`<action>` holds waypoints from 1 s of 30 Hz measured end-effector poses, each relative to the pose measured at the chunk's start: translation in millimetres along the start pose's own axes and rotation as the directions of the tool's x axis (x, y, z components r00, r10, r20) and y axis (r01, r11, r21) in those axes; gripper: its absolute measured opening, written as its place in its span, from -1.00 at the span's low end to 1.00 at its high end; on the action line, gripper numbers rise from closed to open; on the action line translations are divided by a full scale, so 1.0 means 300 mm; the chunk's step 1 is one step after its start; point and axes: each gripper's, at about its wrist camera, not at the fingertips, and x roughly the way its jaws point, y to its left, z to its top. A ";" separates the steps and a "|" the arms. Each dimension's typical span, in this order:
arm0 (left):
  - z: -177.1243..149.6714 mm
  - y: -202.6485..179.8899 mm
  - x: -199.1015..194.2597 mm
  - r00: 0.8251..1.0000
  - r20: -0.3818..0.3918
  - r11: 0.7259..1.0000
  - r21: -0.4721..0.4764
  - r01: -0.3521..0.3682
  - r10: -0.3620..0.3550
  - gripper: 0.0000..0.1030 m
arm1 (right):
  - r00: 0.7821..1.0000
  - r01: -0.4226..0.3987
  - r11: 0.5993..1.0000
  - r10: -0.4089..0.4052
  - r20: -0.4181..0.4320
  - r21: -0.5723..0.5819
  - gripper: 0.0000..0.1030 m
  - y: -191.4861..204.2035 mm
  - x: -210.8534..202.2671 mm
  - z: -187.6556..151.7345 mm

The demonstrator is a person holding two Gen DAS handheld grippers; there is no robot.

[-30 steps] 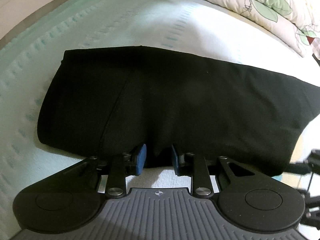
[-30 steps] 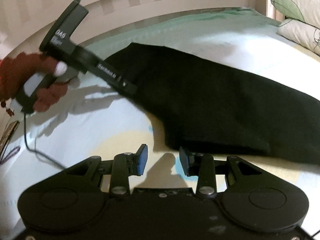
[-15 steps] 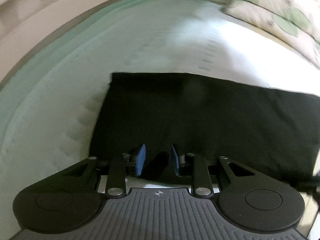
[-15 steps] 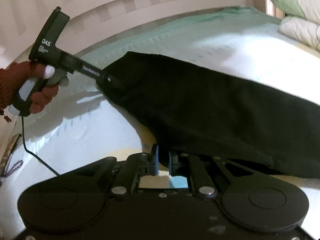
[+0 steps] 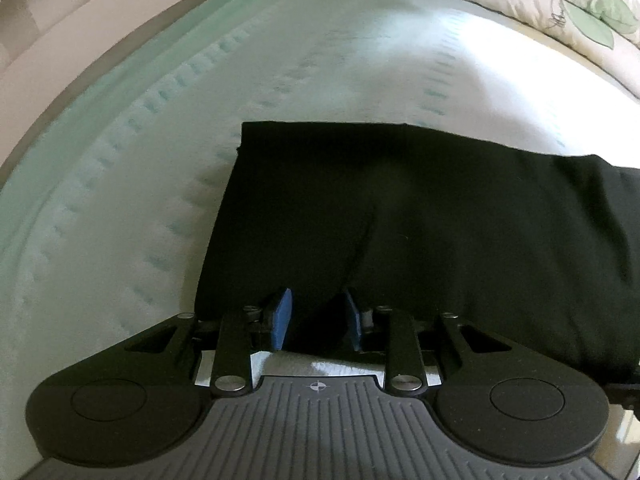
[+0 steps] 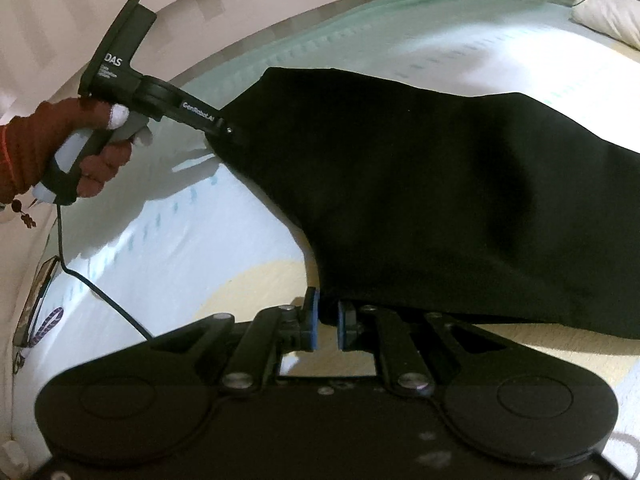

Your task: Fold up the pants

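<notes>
Since a second ago your right gripper (image 6: 327, 322) has closed from a wide gap onto the near corner of the black pants (image 6: 420, 200), and the cloth now fills far more of the right wrist view, its lower edge lifted off the bedsheet (image 6: 168, 248) at the bottom centre. Your blue pads (image 6: 313, 320) on that side stand close together with a fold of dark fabric pinched between them. In the left wrist view the pants (image 5: 400, 220) have slid toward the right of the frame, so that much more pale green sheet (image 5: 120, 200) shows on the left than before. Your left gripper (image 5: 316, 322) clamps a bunch of the fabric at its near edge, the two blue pads (image 5: 282, 320) pressed against the cloth on either side; the dark cloth hides the exact contact there, so the hold looks firm rather than proven. From the right wrist view your left hand (image 6: 80, 148) sits at the left of the frame around the gripper handle, and the tool's tip vanishes into the upper left end of the pants. A leaf-printed pillow (image 5: 560, 12) lies at the upper right of the left wrist view, well apart from the garment.
</notes>
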 end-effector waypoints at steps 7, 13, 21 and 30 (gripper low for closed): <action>0.024 -0.077 -0.076 0.997 0.078 0.996 0.085 0.005 -0.012 -0.43 | 1.000 -0.005 1.000 0.005 0.006 -0.003 -0.70 0.039 -0.075 -0.033; 0.092 -0.113 -0.023 0.996 0.082 0.993 0.117 0.035 -0.045 -0.43 | 0.988 0.009 0.999 -0.005 0.157 -0.030 -0.70 0.061 -0.166 -0.017; 0.083 0.013 0.087 0.999 0.033 1.000 -0.014 -0.008 0.008 -0.40 | 0.990 0.138 0.990 -0.136 0.048 -0.039 -0.77 -0.008 -0.024 0.005; 0.103 -0.085 0.015 0.996 0.087 0.998 0.047 -0.029 0.025 -0.43 | 0.994 0.106 0.994 -0.106 0.026 -0.001 -0.85 -0.063 0.001 -0.012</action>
